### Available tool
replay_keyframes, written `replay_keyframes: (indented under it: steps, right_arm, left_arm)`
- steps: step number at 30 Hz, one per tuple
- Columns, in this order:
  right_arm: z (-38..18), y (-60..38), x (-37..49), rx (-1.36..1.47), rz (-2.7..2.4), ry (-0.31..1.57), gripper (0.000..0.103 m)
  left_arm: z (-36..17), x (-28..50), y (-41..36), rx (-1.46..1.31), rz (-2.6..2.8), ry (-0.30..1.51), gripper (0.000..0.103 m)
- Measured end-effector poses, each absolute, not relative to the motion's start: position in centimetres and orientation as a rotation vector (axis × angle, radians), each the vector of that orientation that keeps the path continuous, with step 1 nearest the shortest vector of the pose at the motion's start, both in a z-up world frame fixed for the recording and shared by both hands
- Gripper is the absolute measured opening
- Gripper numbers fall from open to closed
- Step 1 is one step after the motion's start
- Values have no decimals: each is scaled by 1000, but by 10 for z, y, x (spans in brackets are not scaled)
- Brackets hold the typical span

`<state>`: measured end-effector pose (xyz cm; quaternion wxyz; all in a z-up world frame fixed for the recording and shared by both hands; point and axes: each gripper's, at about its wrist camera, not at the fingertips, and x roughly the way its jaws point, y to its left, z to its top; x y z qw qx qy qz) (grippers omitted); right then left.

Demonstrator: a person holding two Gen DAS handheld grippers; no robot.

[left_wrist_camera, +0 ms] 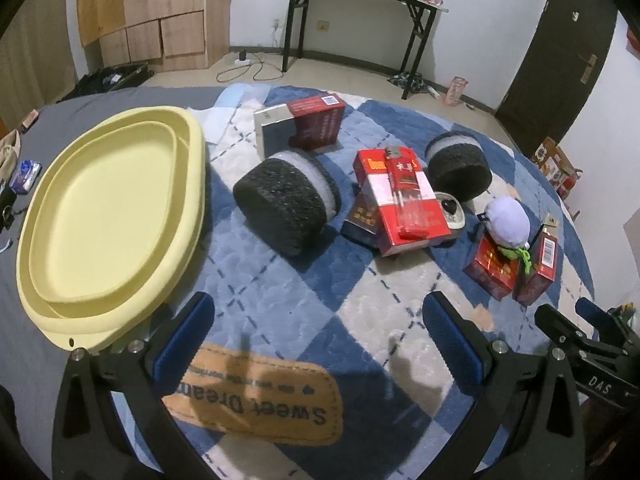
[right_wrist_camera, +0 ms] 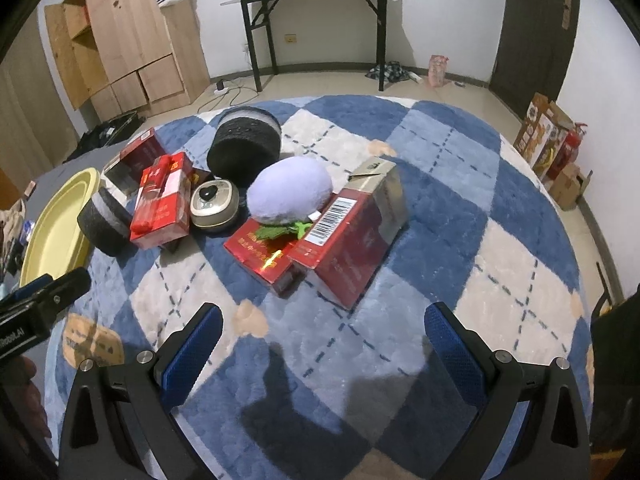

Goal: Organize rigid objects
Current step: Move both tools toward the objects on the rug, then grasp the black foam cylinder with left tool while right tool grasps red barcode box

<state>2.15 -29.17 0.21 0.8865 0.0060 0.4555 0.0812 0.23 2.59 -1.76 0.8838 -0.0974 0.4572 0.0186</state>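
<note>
On a blue and white checked blanket lie several red boxes (left_wrist_camera: pixel 404 200) (right_wrist_camera: pixel 340 248), two black foam cylinders (left_wrist_camera: pixel 284 204) (right_wrist_camera: pixel 244 144), a small round beige case (right_wrist_camera: pixel 214 204) and a purple plush toy (left_wrist_camera: pixel 507 220) (right_wrist_camera: pixel 290 190). A yellow oval tub (left_wrist_camera: pixel 108 216) (right_wrist_camera: pixel 56 220) sits at the left. My left gripper (left_wrist_camera: pixel 316 344) hovers open in front of the pile, empty. My right gripper (right_wrist_camera: pixel 324 344) is open too, just short of the nearest red boxes, with nothing between its fingers.
A brown "Sweet Dreams" patch (left_wrist_camera: pixel 260 392) is on the blanket near me. Small items (left_wrist_camera: pixel 24 172) lie on the grey sheet left of the tub. Beyond are a black folding table (right_wrist_camera: pixel 316 20), a wooden cabinet (right_wrist_camera: pixel 124 40), a dark door (left_wrist_camera: pixel 560 48) and cartons (right_wrist_camera: pixel 548 144).
</note>
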Motion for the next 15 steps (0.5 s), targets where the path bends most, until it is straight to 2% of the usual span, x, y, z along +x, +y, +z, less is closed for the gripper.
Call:
replay_keyframes:
  steps: [15]
  right_arm:
    - [9, -357, 24, 272, 26, 990, 103]
  left_arm:
    - [-15, 8, 51, -200, 71, 999, 103]
